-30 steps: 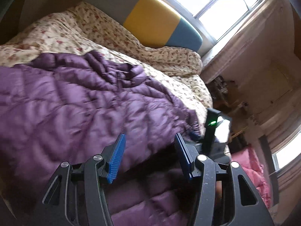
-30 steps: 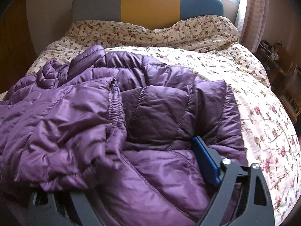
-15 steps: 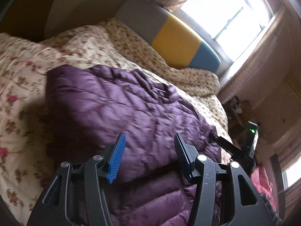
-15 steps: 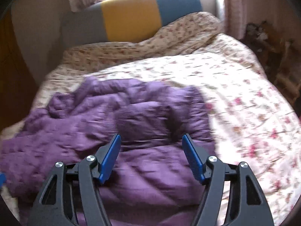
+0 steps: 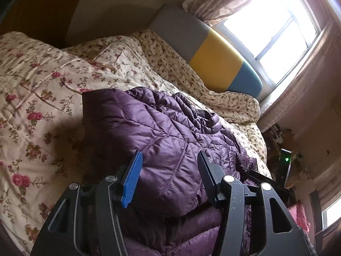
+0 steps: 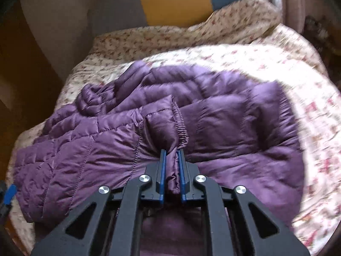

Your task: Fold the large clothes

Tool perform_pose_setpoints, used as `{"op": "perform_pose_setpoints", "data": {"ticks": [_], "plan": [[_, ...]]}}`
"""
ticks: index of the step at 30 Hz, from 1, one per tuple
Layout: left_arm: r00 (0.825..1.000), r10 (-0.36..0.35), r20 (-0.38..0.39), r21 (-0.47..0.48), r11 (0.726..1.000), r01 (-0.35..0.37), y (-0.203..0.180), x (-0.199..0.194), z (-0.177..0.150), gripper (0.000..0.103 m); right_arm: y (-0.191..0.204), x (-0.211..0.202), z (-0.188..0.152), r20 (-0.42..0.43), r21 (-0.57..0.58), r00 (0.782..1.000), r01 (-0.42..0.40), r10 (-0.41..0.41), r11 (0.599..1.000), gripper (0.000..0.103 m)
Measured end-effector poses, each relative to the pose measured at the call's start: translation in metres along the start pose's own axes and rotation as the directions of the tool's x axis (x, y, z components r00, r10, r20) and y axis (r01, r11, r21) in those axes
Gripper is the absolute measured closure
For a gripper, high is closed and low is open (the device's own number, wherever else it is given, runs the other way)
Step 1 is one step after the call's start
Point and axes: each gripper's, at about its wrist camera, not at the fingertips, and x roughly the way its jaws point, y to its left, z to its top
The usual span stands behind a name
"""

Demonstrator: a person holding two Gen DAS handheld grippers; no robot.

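Note:
A purple quilted down jacket [image 5: 162,132] lies spread and partly folded on the floral bedspread [image 5: 42,89]; it also fills the middle of the right wrist view [image 6: 223,119]. My left gripper [image 5: 168,170] is open just above the jacket's near edge, with fabric showing between its blue pads. My right gripper [image 6: 172,155] is shut on a bunched fold of the jacket next to an elastic cuff [image 6: 181,123]. A bit of the left gripper's blue pad [image 6: 9,194] shows at the far left edge.
A grey, yellow and blue headboard [image 5: 213,61] stands at the bed's far end under a bright window [image 5: 270,21]. A cluttered side table [image 5: 281,149] with a green light stands to the bed's right. A wooden wall [image 6: 25,64] borders the left side.
My right gripper was open above the jacket half a second ago and has closed on a fold by the cuff. The left gripper stayed open and pulled back, showing more bedspread.

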Motion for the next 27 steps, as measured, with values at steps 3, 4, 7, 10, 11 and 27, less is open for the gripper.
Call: {"op": "perform_pose_setpoints", "data": {"ticks": [3, 4, 7, 10, 11, 27], "plan": [[1.000, 0.003, -0.010, 0.046, 0.999, -0.002, -0.011, 0.006, -0.005, 0.050, -0.010, -0.004, 0.000, 0.023, 0.017, 0.996, 0.089, -0.089, 0.996, 0.094], [1.000, 0.002, -0.017, 0.053, 0.999, -0.001, -0.013, 0.008, -0.007, 0.050, -0.013, -0.003, 0.001, 0.024, 0.024, 0.993, 0.111, -0.111, 0.994, 0.094], [0.999, 0.012, -0.031, 0.071, 0.997, -0.010, -0.017, 0.017, -0.008, 0.050, -0.020, -0.005, -0.002, 0.027, 0.042, 0.985, 0.168, -0.169, 0.985, 0.094], [0.998, 0.050, -0.048, 0.086, 0.995, -0.046, -0.017, 0.033, -0.005, 0.050, -0.028, -0.009, -0.008, 0.020, 0.040, 0.977, 0.210, -0.211, 0.977, 0.094], [0.997, 0.066, -0.051, 0.091, 0.994, -0.061, -0.015, 0.038, -0.003, 0.050, -0.030, -0.008, -0.010, 0.016, 0.040, 0.974, 0.226, -0.227, 0.973, 0.094], [0.947, 0.291, -0.135, 0.208, 0.943, -0.260, 0.003, 0.097, -0.007, 0.050, -0.035, 0.005, -0.029, -0.024, 0.005, 0.964, 0.263, -0.263, 0.965, 0.091]]}}
